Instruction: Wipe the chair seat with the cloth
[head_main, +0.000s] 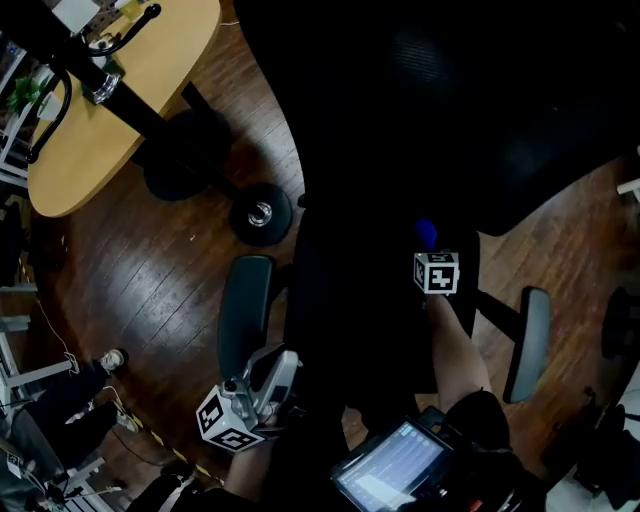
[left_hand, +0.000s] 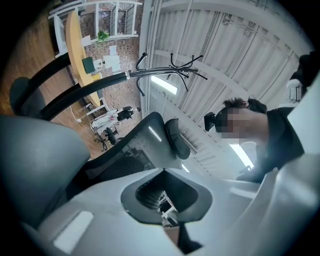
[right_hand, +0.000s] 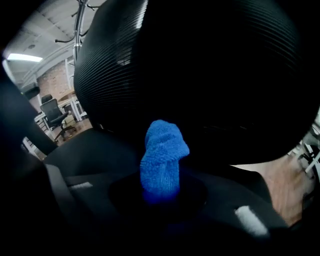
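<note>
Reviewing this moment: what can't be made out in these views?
Head view, chair seat: too dark to show dirt or wiped areas.
Head view, cloth: mostly hidden behind the right gripper; contact with the seat unclear.
Head view, tablet screen: too small to read.

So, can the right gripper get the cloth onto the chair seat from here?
Probably yes: the right gripper, shut on the blue cloth, hangs over the black seat, nothing between.
</note>
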